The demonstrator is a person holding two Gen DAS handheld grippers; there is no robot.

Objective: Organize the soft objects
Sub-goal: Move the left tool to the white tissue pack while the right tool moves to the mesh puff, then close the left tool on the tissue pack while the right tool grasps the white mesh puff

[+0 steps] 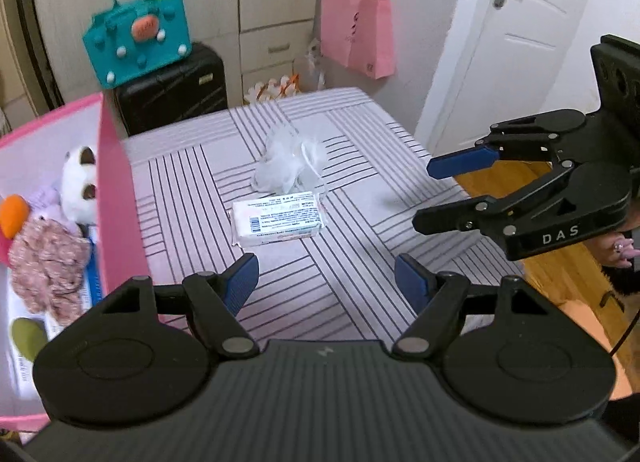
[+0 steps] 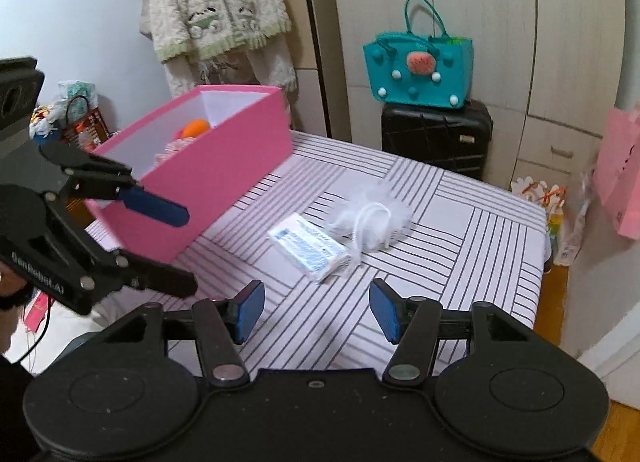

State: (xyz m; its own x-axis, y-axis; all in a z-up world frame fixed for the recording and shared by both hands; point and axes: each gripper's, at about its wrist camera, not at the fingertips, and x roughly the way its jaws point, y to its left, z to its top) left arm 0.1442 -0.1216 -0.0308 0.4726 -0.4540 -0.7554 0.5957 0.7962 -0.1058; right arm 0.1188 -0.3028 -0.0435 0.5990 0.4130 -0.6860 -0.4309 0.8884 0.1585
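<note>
A white wrapped tissue pack [image 1: 279, 219] lies on the striped table, also in the right wrist view [image 2: 308, 247]. A white mesh bath pouf [image 1: 289, 162] lies just behind it and shows in the right wrist view [image 2: 370, 218]. A pink box [image 1: 116, 198] at the left holds a plush toy [image 1: 82, 186], floral cloth [image 1: 48, 262] and other soft items; it also shows in the right wrist view [image 2: 208, 166]. My left gripper [image 1: 326, 282] is open and empty, short of the pack. My right gripper [image 2: 316, 312] is open and empty, and shows at the right of the left wrist view [image 1: 424, 194].
The striped tablecloth [image 1: 360, 166] covers the table. A black suitcase [image 1: 172, 90] with a teal bag [image 1: 138, 38] stands behind it. A pink paper bag [image 1: 358, 34] hangs by a white door [image 1: 516, 34]. Wooden floor [image 1: 560, 274] lies to the right.
</note>
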